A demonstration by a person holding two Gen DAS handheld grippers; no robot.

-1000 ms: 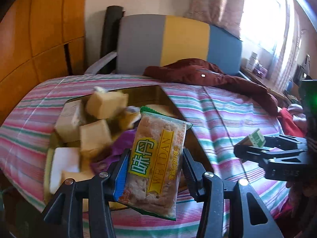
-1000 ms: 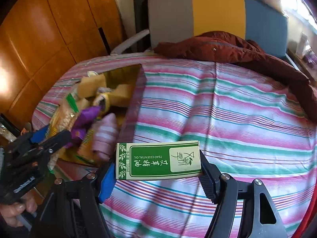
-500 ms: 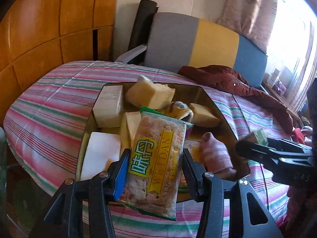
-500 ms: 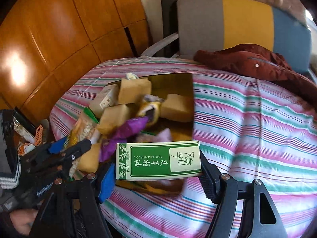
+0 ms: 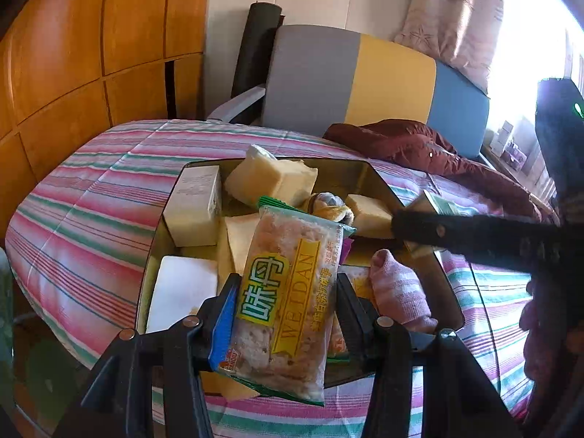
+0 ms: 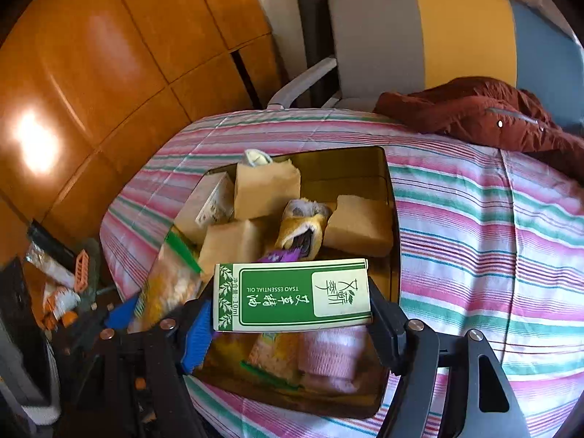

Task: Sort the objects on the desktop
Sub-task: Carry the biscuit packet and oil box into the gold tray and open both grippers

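My left gripper (image 5: 286, 304) is shut on a clear snack packet (image 5: 288, 292) with a yellow label, held upright over the near edge of a gold tin tray (image 5: 372, 173). My right gripper (image 6: 292, 310) is shut on a green and white essential-oil box (image 6: 295, 295), held flat over the same tray (image 6: 387, 182). The tray holds tan wrapped blocks (image 6: 266, 189), a white box (image 5: 193, 204), a pink rolled cloth (image 5: 398, 288) and a yellow pouch (image 6: 303, 226). The right gripper shows in the left wrist view (image 5: 430, 230), over the tray's right side.
The tray lies on a striped bedcover (image 6: 474, 237). A dark red jacket (image 6: 474, 109) lies at the back right. A grey, yellow and blue chair (image 5: 350, 76) stands behind, with wooden panels (image 5: 91, 36) on the left. Clutter sits on the floor (image 6: 62, 284) at left.
Both grippers have moved left and closer to the tray, still holding their items. The right gripper now reaches over the tray's right side.
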